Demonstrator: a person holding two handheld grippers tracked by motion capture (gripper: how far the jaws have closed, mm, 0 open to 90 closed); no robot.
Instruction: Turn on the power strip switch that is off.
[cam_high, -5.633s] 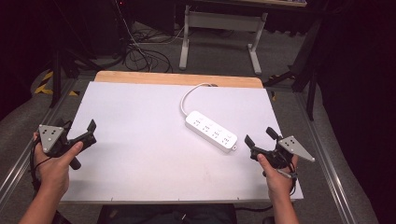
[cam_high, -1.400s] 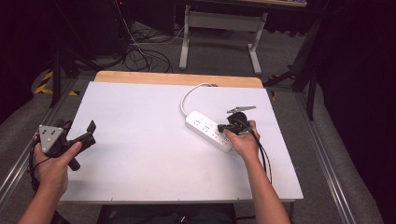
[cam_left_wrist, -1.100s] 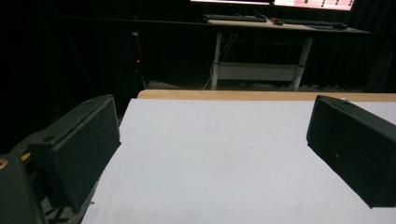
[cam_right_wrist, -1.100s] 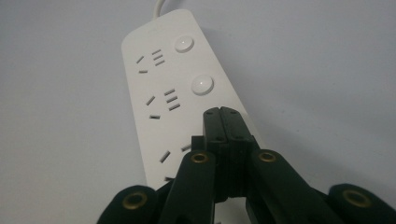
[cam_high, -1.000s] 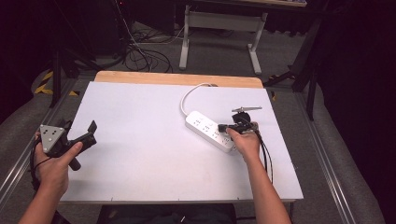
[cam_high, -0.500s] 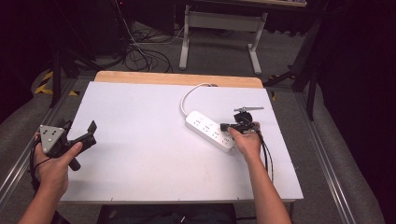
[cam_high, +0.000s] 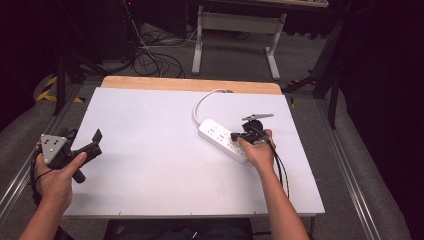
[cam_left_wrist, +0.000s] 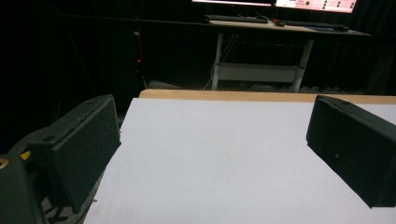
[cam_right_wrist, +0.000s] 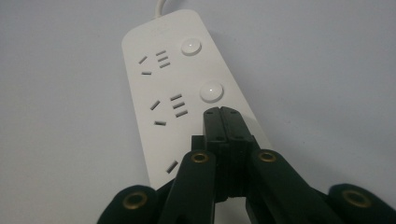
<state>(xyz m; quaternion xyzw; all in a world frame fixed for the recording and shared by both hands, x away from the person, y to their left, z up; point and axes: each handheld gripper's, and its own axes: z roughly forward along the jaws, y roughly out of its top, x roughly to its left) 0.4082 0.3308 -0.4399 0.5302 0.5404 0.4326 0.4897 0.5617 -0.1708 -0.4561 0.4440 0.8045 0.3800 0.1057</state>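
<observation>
A white power strip (cam_high: 223, 139) lies aslant on the white tabletop (cam_high: 150, 150), right of centre, its white cord (cam_high: 201, 99) curling toward the far edge. In the right gripper view the power strip (cam_right_wrist: 173, 88) has round white buttons (cam_right_wrist: 211, 91) beside its sockets. My right gripper (cam_high: 235, 136) is shut, its joined tips (cam_right_wrist: 220, 112) over the strip just short of the second button; contact cannot be judged. My left gripper (cam_high: 95, 137) stands open at the table's left edge, held in a hand, with nothing between its pads (cam_left_wrist: 348, 140).
A wooden strip (cam_high: 190, 84) borders the table's far edge. Beyond it stand a desk frame (cam_high: 235, 30) and loose cables on the floor (cam_high: 150, 55). Metal rails (cam_high: 345, 160) run along both sides of the table.
The right hand came in from the table's right edge to the power strip and closed; over the last second it barely shifted. The left hand has kept still.
</observation>
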